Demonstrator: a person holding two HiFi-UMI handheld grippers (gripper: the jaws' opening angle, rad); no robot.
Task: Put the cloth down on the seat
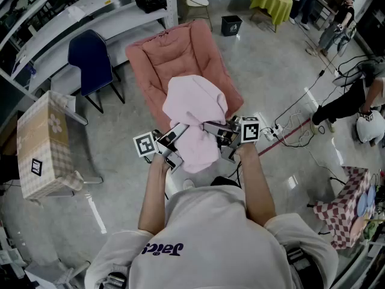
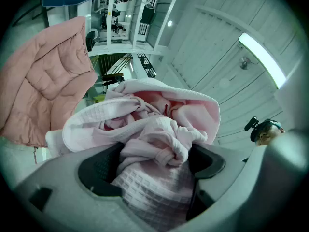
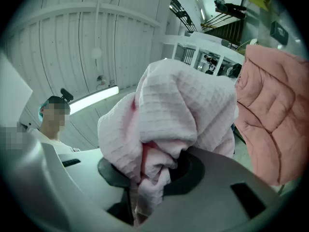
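A pale pink waffle cloth (image 1: 192,113) hangs bunched in the air over the front of a salmon-pink padded seat (image 1: 180,56). My left gripper (image 1: 180,131) holds its lower left side, with a thick wad of cloth (image 2: 159,129) filling the wide gap between both pads. My right gripper (image 1: 212,127) pinches a thinner fold of the cloth (image 3: 178,115) on the right. In the left gripper view the seat (image 2: 38,81) shows at the upper left. The right gripper view has the seat (image 3: 275,105) at its right edge. Both sets of fingertips are partly buried in fabric.
A dark blue chair (image 1: 90,56) and white shelving (image 1: 90,11) stand left of the seat. A box under a checked cover (image 1: 42,146) sits at the left. Cables and a power strip (image 1: 277,131) lie on the floor to the right, near people and a checked bundle (image 1: 346,206).
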